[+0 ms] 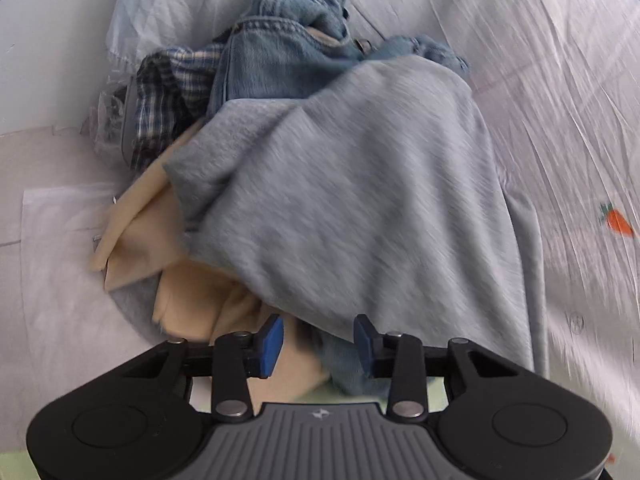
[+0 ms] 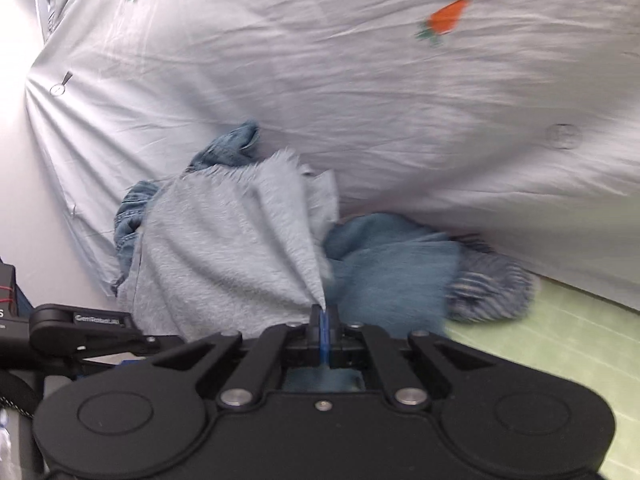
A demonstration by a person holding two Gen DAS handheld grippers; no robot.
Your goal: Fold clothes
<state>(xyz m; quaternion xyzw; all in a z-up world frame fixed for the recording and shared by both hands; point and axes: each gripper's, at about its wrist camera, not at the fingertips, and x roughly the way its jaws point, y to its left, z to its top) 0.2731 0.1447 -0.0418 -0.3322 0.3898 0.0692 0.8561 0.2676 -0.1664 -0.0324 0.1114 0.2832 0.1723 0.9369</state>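
A heap of clothes lies on a pale sheet [image 2: 360,80] printed with orange carrots [image 2: 446,18]. In the left wrist view, a grey sweatshirt [image 1: 352,208] fills the centre, draped over the heap. Blue jeans [image 1: 288,52] sit at 12 o'clock, a checked shirt [image 1: 168,92] at 10 o'clock and a beige garment [image 1: 140,236] at 8 o'clock. The left gripper [image 1: 319,344] hangs released, its blue pads apart at the sweatshirt's near edge. No containers appear. Only the right wrist view shows the right gripper [image 2: 324,320] clenched on a pinched fold of the sweatshirt, a striped garment [image 2: 492,292] at 3 o'clock and a green surface [image 2: 560,352] beneath it.
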